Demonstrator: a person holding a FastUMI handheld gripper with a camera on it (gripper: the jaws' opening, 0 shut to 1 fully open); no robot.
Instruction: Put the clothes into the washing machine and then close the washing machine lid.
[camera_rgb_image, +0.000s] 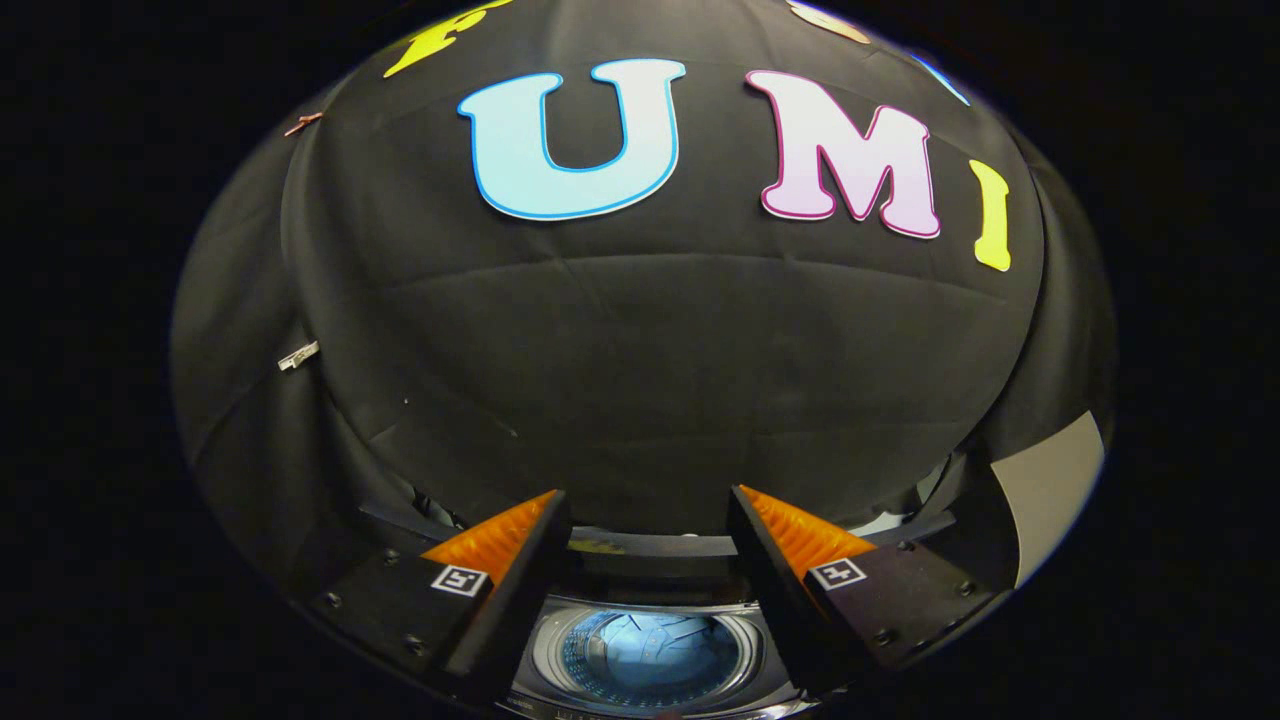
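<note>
My gripper (648, 505) is open, its two fingers spread wide with nothing between them. Below and between the fingers lies the top-loading washing machine (650, 655) with its round drum opening showing. Something pale blue, possibly cloth, lies inside the drum (652, 648); I cannot tell what it is. A dark band at the far side of the machine (650, 548) may be the raised lid or the rear panel. The gripper hangs above the machine and points toward the booth's black cloth wall (640, 380).
The black cloth wall stands close behind the machine and curves around both sides. A pale panel (1055, 485) shows at the right, beyond the right finger. A small white clip (298, 355) hangs on the cloth at the left.
</note>
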